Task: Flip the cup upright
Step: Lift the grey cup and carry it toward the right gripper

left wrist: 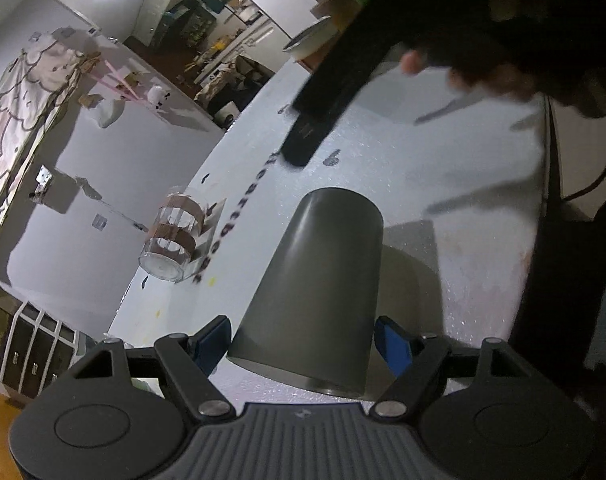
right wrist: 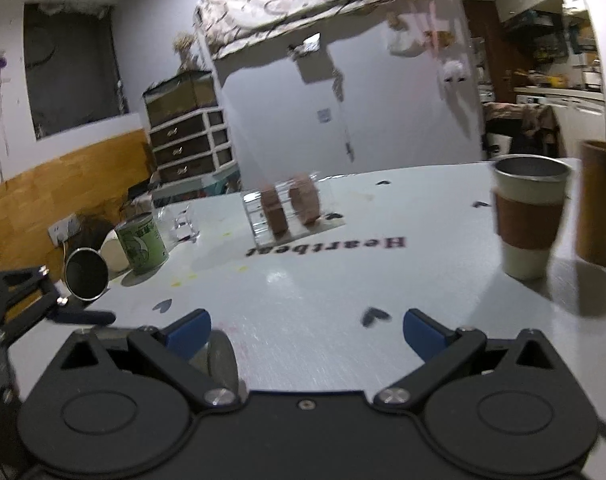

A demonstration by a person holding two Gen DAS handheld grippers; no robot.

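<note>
**Entry: task progress.** Your dark grey, smooth-walled tapered cup (left wrist: 315, 284) stands mouth-down on the white tabletop (left wrist: 463, 208), closed base uppermost. The flip is not yet done. What looks left to you: close on the wall, lift, turn it over, set it down on its base.

**Entry: left gripper (left wrist: 303, 344).** You have its blue-padded fingers (left wrist: 393, 346) set wide, one on each side of the cup's lower wall near the rim. The pads sit just beside the wall; whether either one touches cannot be told from this view. Judged as poised to grasp, not yet clamped.

**Entry: right gripper (right wrist: 305, 330).** Your jaws stand wide with nothing between them, low over bare tabletop. It shows in the left wrist view as a blurred dark bar beyond the cup, well apart from it.

**Entry: the cup, condition.** Matte, plain, no handle, no markings visible. Wider at the mouth than at the base, so the wall slopes inward going up; a grip may tend to slide upward, in my judgement. Interior hidden.

**Entry: other items.**
- Clear plastic cup with brown bands (left wrist: 173, 240), lying on its side near the printed word on the tabletop.
- White paper cup with a brown sleeve (right wrist: 529, 216), upright.
- Green printed tin can (right wrist: 141, 246), upright near the table's edge.
</note>
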